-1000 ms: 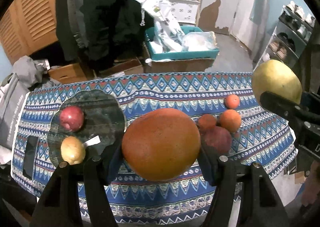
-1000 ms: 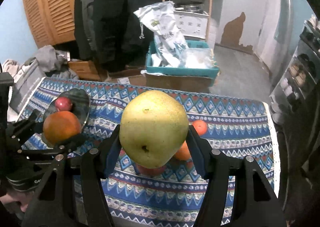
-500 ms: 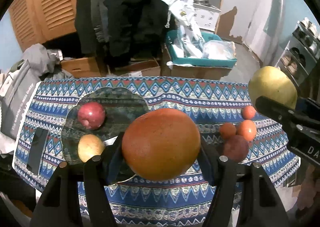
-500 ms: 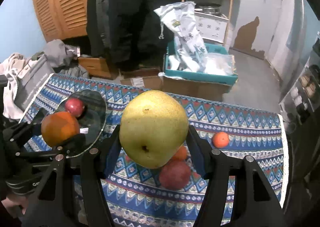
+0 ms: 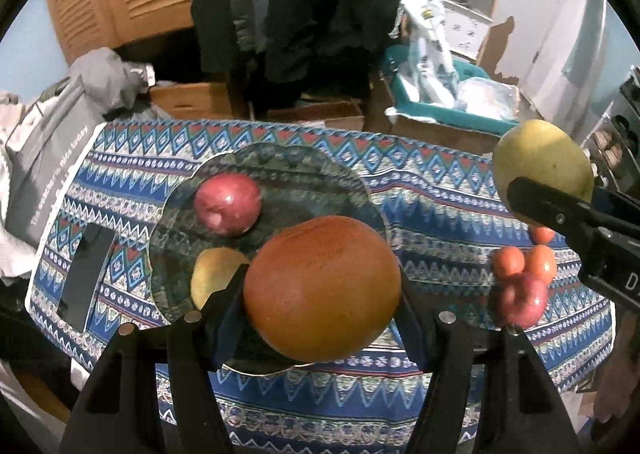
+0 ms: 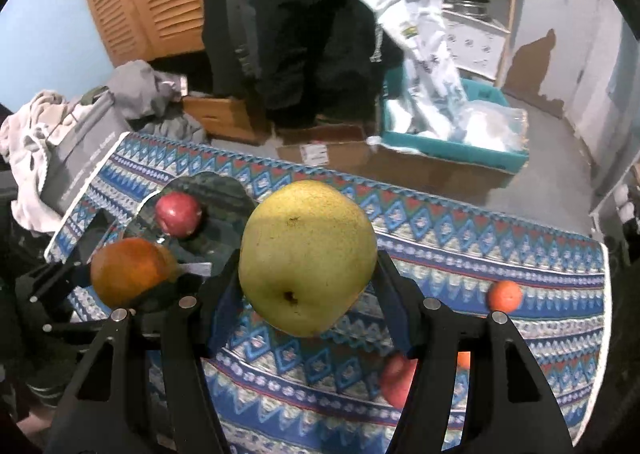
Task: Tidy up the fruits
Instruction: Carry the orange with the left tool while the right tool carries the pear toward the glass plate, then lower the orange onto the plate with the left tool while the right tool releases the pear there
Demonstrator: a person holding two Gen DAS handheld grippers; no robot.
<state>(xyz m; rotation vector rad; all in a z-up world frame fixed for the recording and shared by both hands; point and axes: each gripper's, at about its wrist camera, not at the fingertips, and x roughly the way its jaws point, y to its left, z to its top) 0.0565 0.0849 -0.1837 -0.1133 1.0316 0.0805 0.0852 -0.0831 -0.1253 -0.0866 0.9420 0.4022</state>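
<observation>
Fingers (image 5: 224,306) of the left gripper (image 5: 320,294) clamped a large, smooth, round orange (image 5: 322,288) above the dark scalloped glass plate (image 5: 320,174), where a glossy red apple (image 5: 228,203) and a yellow fruit (image 5: 212,278) lay. The right gripper (image 6: 306,286) pinched a speckled yellow-green pear (image 6: 306,256) over the zigzag-patterned cloth on the desk (image 6: 480,238). Small tangerines (image 5: 524,262) clustered to the right. Half a second before, the orange hung nearer the plate's edge.
</observation>
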